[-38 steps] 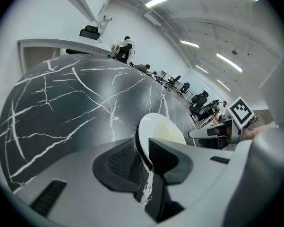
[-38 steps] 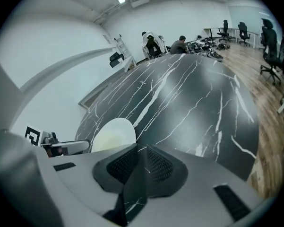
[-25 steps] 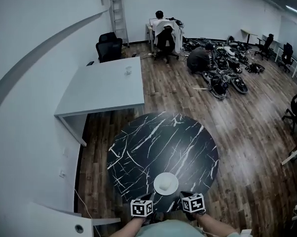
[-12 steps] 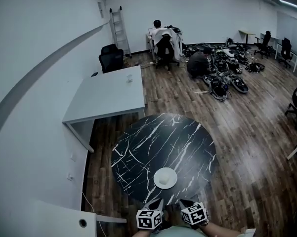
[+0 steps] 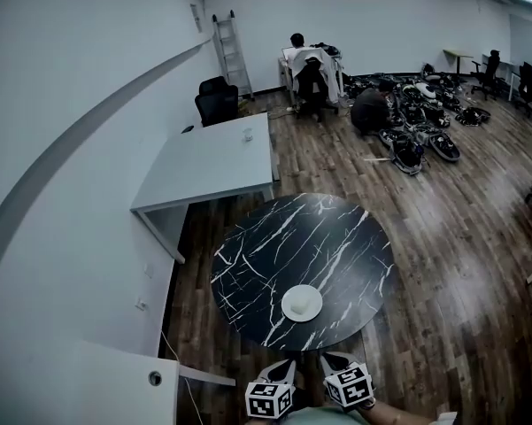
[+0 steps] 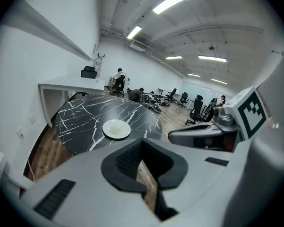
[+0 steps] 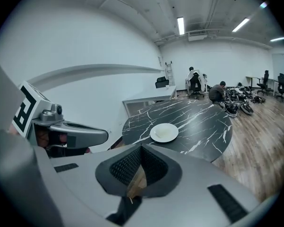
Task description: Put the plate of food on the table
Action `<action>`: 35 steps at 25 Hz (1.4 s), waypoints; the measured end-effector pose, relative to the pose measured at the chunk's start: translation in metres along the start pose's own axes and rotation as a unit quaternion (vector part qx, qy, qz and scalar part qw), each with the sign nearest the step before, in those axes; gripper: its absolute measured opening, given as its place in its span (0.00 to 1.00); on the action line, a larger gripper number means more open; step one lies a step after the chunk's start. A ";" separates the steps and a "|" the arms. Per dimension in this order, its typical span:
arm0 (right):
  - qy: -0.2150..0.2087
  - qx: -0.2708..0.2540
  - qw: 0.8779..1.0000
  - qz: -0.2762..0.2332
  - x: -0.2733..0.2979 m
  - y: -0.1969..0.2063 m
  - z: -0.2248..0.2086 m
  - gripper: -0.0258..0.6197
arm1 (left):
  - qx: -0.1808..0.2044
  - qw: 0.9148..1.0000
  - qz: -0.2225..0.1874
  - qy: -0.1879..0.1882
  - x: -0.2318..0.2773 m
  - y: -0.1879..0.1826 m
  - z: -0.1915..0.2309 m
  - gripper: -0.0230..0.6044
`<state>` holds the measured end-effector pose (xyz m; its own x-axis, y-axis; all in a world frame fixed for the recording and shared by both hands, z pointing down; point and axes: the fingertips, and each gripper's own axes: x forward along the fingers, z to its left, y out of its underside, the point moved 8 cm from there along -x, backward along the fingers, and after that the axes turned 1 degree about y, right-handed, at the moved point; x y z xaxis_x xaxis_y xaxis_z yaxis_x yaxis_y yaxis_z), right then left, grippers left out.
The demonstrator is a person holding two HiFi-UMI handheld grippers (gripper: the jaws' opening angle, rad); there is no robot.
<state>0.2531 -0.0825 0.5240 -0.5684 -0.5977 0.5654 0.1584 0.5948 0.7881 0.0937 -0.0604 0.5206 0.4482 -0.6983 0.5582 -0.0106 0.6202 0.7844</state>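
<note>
A white plate (image 5: 302, 304) with a pale piece of food on it rests on the round black marble table (image 5: 283, 237), near the table's front edge. Both gripper views show the same plate (image 6: 116, 128) (image 7: 164, 132) a good way ahead of the jaws. My left gripper (image 5: 286, 367) and right gripper (image 5: 333, 362) are held side by side close to my body, off the table's near edge and apart from the plate. Each is shut with nothing between its jaws, as seen at the left gripper (image 6: 142, 142) and the right gripper (image 7: 142, 148).
A white desk (image 5: 214, 162) with a small cup (image 5: 247, 135) stands behind the round table to the left. Beyond it are a black chair (image 5: 217, 100), a ladder (image 5: 229, 51), a seated person (image 5: 308, 69) and a pile of gear (image 5: 416, 118) on the wooden floor.
The view has backed away from the table. Both grippers have drawn back from the plate's side to beyond the table's edge. The plate stays where it was on the table.
</note>
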 end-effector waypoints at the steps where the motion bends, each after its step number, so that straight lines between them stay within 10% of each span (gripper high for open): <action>1: 0.001 0.002 1.000 -0.002 -0.003 0.000 0.000 0.05 | 0.004 1.000 -0.003 0.000 -0.002 -0.001 -0.004 0.05; 13: 0.015 0.013 1.000 -0.018 -0.019 -0.002 0.013 0.05 | 0.011 1.000 -0.015 -0.005 -0.034 -0.001 -0.006 0.05; 35: 0.044 -0.025 0.999 -0.015 -0.030 0.015 0.162 0.05 | 0.033 0.998 -0.059 -0.019 -0.162 0.040 0.054 0.05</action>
<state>0.1414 0.0311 0.4795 -0.5003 -0.6615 0.5587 0.1836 0.5496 0.8150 -0.0275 0.0582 0.4764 0.4153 -0.7793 0.4694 -0.0188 0.5085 0.8608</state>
